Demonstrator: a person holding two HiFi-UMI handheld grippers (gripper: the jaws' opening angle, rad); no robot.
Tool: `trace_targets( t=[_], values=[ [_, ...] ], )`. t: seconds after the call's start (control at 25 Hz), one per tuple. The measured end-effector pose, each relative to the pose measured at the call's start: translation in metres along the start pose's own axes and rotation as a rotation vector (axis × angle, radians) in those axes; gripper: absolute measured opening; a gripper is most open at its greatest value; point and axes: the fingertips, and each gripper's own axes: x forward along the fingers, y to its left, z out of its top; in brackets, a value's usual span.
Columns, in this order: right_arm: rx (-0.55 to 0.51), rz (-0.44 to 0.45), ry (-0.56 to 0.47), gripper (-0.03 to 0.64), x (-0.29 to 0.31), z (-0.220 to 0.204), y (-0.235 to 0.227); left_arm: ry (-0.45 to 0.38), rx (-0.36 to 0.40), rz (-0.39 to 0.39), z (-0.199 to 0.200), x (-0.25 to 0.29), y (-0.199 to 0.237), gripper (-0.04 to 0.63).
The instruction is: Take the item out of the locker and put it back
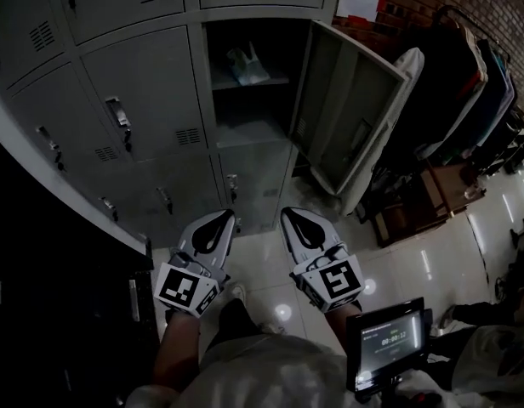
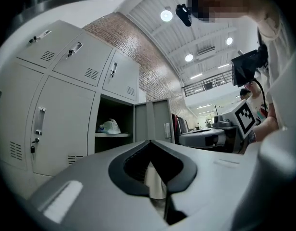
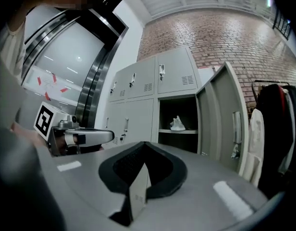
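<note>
Bag (image 1: 245,66), perhaps, on locker shelf (image 1: 277,81)

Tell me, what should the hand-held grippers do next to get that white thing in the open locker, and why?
Probably lift the right hand-held gripper toward the white item, opening its jaws on the way. The item sits on the shelf inside and the locker door is swung open, but the right one and the left hand-held gripper are both low, shut and empty.
</note>
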Motion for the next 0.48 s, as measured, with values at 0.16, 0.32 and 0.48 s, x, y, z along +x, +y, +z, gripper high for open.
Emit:
trace_targets(
  t=[0.16, 0.32, 0.48],
  values=[
    [0.004, 0.021, -0.003, 0.0, -0.026, 0.002, 0.011, 0.002, 0.001, 0.007, 0.004, -0.018, -0.026, 0.005],
    [0.009, 0.006, -0.017, 0.0, -0.035, 0.009, 0.013, 0.026, 0.006, 0.0, 0.002, -0.03, -0.032, 0.005],
    [0.015, 0.019, -0.025, 0.0, -0.033, 0.021, 0.021, 0.033, 0.028, 0.01, 0.011, -0.036, -0.025, 0.006]
  ],
)
